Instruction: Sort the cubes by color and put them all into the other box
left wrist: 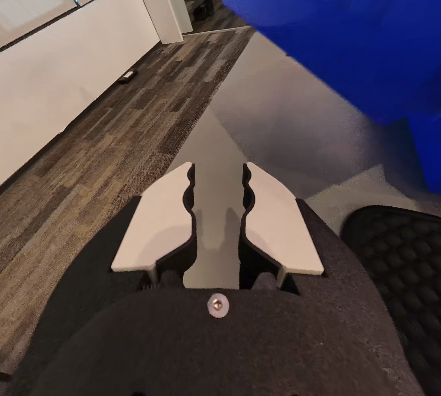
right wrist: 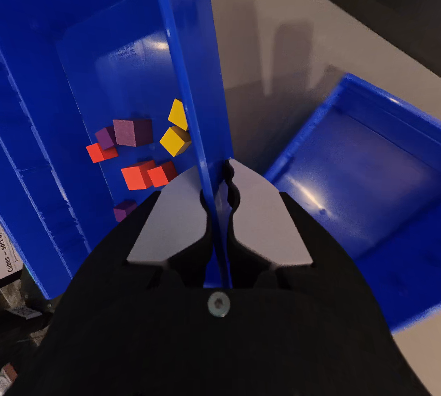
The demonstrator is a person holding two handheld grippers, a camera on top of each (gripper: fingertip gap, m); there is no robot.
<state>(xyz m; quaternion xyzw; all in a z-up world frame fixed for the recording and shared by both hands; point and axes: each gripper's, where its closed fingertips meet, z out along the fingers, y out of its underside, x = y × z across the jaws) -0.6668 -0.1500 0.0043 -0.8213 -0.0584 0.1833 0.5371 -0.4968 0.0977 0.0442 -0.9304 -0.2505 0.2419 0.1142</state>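
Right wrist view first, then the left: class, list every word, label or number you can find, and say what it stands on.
White card, left edge, beside the blue bin: dark printed words, legible, but I do not copy writing out.
Moulded marking on that bin's floor: too blurred to read.
Dark object on the carpet, left wrist view: pale label, too small to read.
Cubes: no writing.

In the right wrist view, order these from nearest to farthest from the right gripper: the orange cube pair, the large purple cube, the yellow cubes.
From the right gripper:
1. Orange cube pair, just left.
2. Yellow cubes, ahead, by the bin wall.
3. Large purple cube, farther left.
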